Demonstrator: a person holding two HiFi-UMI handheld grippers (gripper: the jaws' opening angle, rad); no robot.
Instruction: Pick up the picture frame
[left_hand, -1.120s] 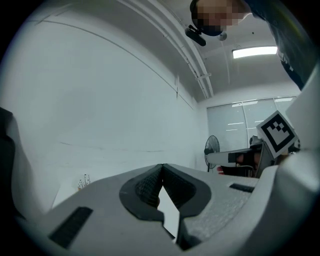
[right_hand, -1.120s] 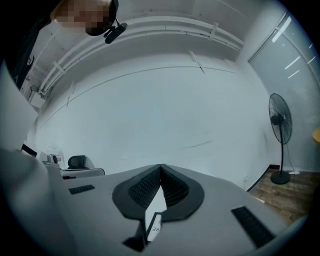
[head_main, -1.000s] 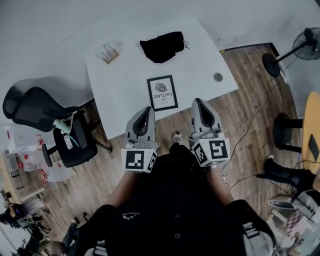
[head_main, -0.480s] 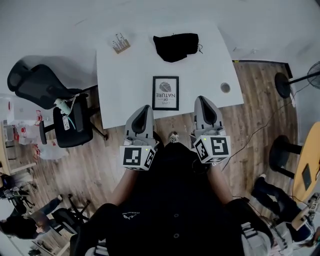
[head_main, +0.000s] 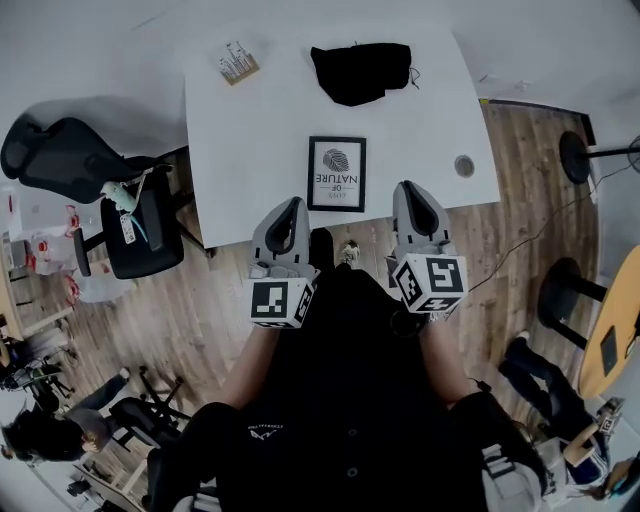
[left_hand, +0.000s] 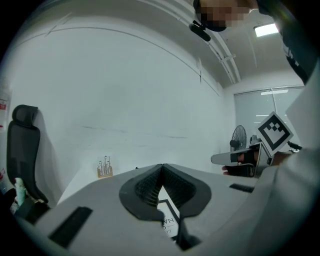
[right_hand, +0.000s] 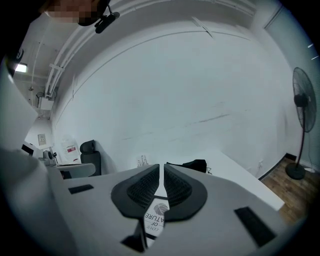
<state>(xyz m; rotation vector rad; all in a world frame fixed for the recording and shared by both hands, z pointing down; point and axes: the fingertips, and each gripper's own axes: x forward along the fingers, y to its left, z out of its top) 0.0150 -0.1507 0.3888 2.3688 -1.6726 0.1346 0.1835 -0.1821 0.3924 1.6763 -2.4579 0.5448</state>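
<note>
The picture frame (head_main: 337, 173) is lying flat on the white bench (head_main: 250, 150), close to its near edge and square to it. It is a slim black rectangle around a white print of a grey fingerprint-like oval over a few words.

Farther back on the bench, a soft, crumpled black fabric bundle (head_main: 360, 70) is sitting well beyond the frame. A small wooden block (head_main: 238, 63) with thin upright pieces in it is standing towards the far left corner. A round grommet (head_main: 464, 165) is showing near the right edge. A black office chair (head_main: 100, 200) is standing left of the bench on the wood-plank floor (head_main: 540, 230), and a pedestal fan (right_hand: 300, 135) is standing off to the right.

In the head view only the bench's near edge is lying between the frame and the two tools, which are flanking the frame's near end without touching it.

The left hand-held gripper (head_main: 293, 205) is carrying its ribbed dark pads pressed together at the tips, holding nothing. The right hand-held gripper (head_main: 410, 188) is showing a thin slit between its pads. Its jaws have just been opening, with nothing between them. Both have smooth grey shells and marker cubes.
</note>
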